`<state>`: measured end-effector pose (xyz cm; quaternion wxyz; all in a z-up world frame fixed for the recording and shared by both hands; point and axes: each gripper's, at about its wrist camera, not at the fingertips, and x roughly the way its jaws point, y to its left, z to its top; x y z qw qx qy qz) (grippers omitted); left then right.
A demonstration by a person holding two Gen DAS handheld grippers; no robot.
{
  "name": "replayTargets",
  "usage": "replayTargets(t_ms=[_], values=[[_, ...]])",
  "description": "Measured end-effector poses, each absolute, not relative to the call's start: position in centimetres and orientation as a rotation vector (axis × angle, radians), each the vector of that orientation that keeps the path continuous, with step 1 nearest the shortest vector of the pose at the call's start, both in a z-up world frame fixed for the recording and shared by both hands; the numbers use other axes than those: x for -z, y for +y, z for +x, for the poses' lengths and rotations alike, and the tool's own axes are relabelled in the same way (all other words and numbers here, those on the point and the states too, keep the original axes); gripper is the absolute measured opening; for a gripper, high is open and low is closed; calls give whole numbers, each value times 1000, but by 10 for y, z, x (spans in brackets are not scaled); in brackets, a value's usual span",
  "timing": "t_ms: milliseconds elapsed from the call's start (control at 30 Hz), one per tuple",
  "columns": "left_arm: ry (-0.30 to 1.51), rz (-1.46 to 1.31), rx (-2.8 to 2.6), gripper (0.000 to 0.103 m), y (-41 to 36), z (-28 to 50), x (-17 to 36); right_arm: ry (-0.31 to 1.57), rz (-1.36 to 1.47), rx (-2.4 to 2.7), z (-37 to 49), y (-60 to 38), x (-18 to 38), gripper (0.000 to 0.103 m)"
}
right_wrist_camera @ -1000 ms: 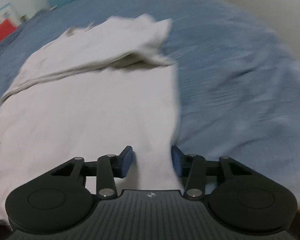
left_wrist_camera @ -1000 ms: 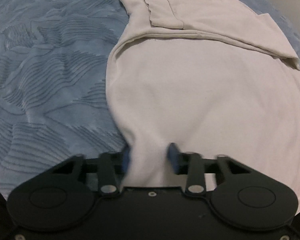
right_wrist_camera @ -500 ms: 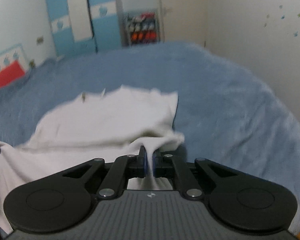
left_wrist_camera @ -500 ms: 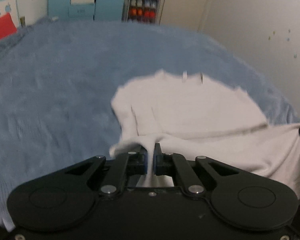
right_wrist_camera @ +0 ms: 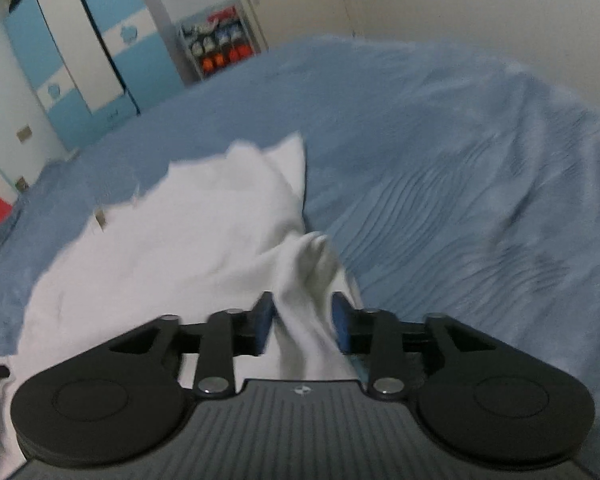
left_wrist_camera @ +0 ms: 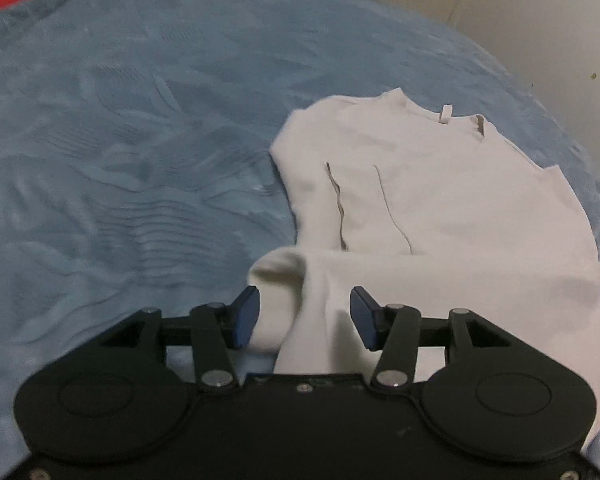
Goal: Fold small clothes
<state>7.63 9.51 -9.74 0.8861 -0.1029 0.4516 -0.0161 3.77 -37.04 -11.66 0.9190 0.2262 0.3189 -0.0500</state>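
In your left wrist view, the left gripper (left_wrist_camera: 304, 316) is opening, its blue pads clear of the cloth between them. The white T-shirt (left_wrist_camera: 432, 200) lies on the blue bed (left_wrist_camera: 120, 140) straight ahead and to the right, neckline far, its near edge doubled up toward the collar, so the fold runs crosswise.

In your right wrist view, the right gripper (right_wrist_camera: 302, 322) is opening too, a bunched corner standing between its pads, seemingly loose, though blur hides contact. The shirt spreads ahead and left.
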Motion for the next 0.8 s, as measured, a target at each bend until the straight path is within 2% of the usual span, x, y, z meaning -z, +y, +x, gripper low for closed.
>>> replayTargets(t_ms=[67, 167, 333, 433, 567, 633, 700, 767, 800], values=[[957, -190, 3, 52, 93, 54, 89, 624, 415, 142, 16, -371, 104, 85], [1010, -148, -9, 53, 80, 17, 96, 670, 342, 111, -9, -368, 99, 85], [1103, -49, -26, 58, 53, -10, 146, 825, 234, 61, -28, -341, 121, 85], [962, -212, -125, 60, 60, -32, 157, 903, 195, 94, -23, -323, 142, 85], [948, -397, -171, 63, 78, -43, 158, 916, 88, 108, -18, -301, 141, 84], [984, -380, -131, 64, 83, -38, 157, 917, 83, 110, -18, -297, 141, 79], [1019, -314, -66, 64, 85, -32, 156, 924, 94, 95, -19, -298, 139, 54], [1047, -257, -20, 63, 83, -28, 152, 941, 132, 95, -25, -301, 135, 45], [1060, -235, -9, 61, 81, -25, 151, 956, 153, 87, -25, -305, 135, 45]])
